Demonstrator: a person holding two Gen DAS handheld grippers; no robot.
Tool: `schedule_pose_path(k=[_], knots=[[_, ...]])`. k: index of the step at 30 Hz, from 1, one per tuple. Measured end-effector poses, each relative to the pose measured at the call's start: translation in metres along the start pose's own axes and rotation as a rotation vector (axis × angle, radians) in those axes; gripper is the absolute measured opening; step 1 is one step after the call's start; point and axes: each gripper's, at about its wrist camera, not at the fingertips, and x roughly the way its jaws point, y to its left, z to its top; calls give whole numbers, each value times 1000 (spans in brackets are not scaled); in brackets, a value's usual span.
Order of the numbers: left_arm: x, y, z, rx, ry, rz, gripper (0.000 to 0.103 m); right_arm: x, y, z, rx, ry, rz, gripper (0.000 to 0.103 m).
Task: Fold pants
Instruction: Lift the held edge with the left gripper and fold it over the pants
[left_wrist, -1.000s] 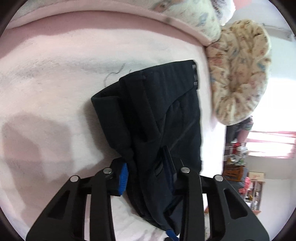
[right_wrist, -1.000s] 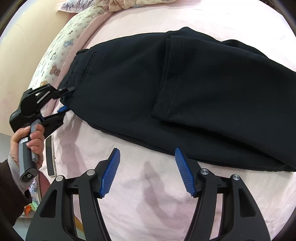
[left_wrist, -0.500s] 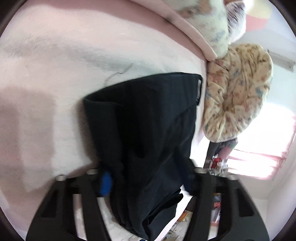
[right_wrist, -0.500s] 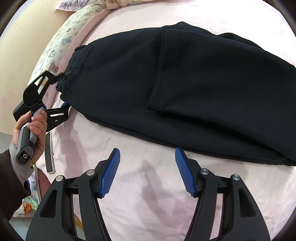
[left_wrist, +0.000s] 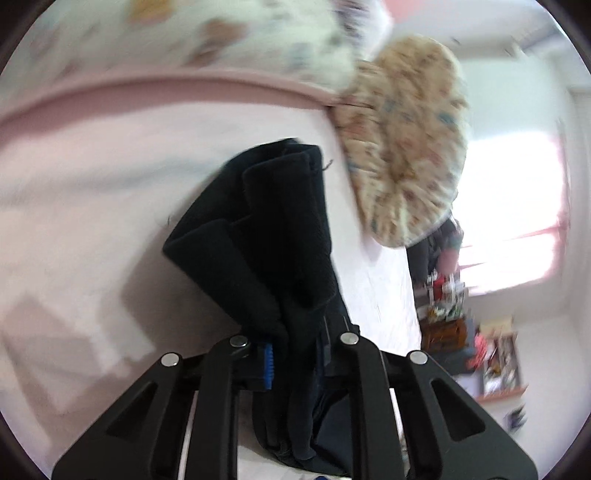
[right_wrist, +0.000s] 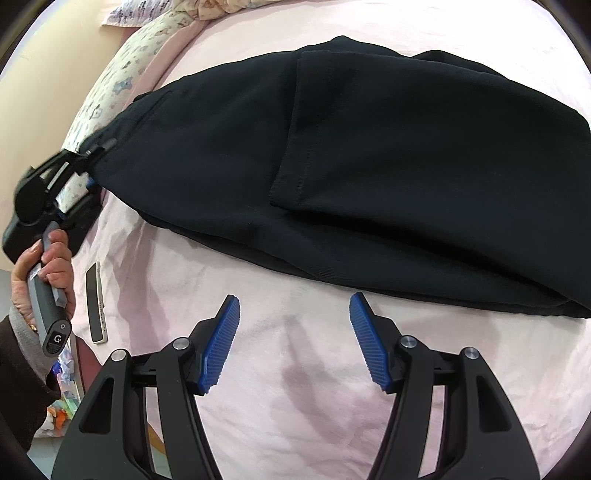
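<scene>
Black pants lie on a pink bed sheet, with the legs folded back over the upper part. My left gripper is shut on the waist end of the pants and lifts the cloth in a bunch. It also shows in the right wrist view at the far left, held by a hand. My right gripper is open and empty, over bare sheet just short of the near edge of the pants.
A phone lies on the sheet near the left edge of the bed. Patterned pillows and a quilt sit along the head of the bed. Shelves with clutter stand beyond the bed.
My left gripper has closed on the waist end and lifted and bunched it. My right gripper has moved closer to the pants, still open.
</scene>
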Motion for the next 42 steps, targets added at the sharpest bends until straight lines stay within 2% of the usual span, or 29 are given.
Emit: schedule_pose_path(k=[8,13,21,27,33,38,42], knots=[[-10,-64,-17,241,-9,-51,15,-11,-16,-8,50,-17,6,64],[-10,-111,-39,377,15,-109,15,-18,-33,-16,93,-26,8,64],[6,-171,-88,480,93,-224,15,-30,-63,-32,155,-41,5,64],[32,-205,-137,503,171,-265,15,-44,-94,-51,217,-53,-4,64],[65,-227,-187,530,249,-232,15,-59,-129,-72,276,-69,-21,64],[104,-241,-234,611,324,-115,15,-77,-160,-85,311,-82,-46,64],[123,-252,-268,666,368,-79,16,-92,-192,-98,352,-90,-62,64]])
